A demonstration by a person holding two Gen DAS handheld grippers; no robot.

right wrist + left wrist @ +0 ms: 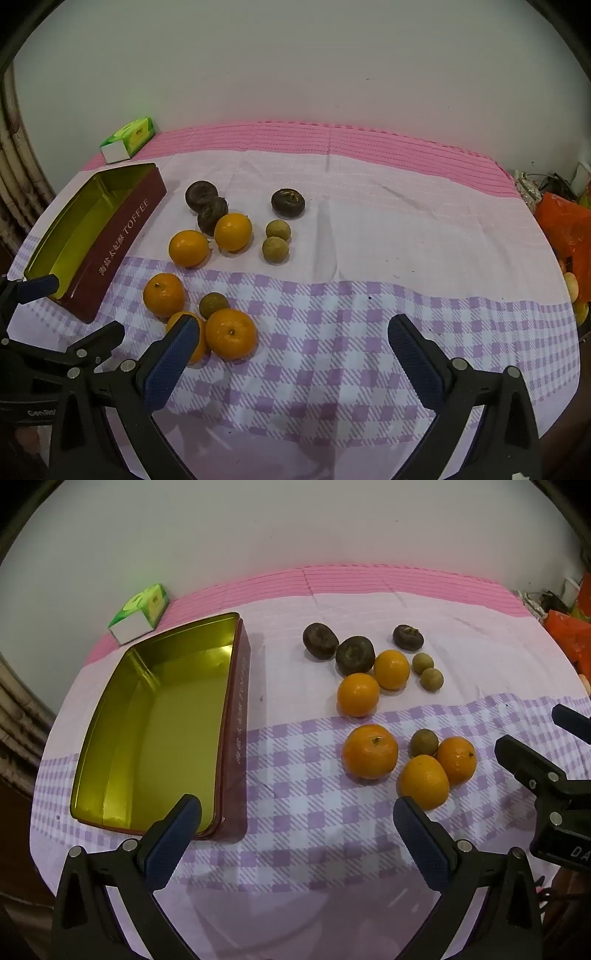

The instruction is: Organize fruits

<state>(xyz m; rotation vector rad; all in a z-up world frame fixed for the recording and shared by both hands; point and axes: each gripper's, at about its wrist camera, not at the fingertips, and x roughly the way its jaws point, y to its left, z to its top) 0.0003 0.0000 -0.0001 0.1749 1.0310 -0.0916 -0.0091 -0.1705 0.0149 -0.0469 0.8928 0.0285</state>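
Several oranges (370, 751) (231, 334), three dark purple fruits (320, 641) (287, 203) and three small brown-green fruits (431, 679) (275, 250) lie loose on the checked cloth. An empty maroon tin (236, 716) (122, 240) with a gold inside stands to their left. My left gripper (297, 812) hovers open over the cloth, between the tin's near corner and the nearest orange (423, 782). My right gripper (293, 332) is open too, with nothing between its fingers; its left finger (173, 354) overlaps one orange.
A green and white small box (139, 613) (127, 140) sits at the back left by the wall. An orange plastic bag (569, 229) and more fruit lie past the table's right edge. The cloth-covered table (406, 221) ends at a pale wall.
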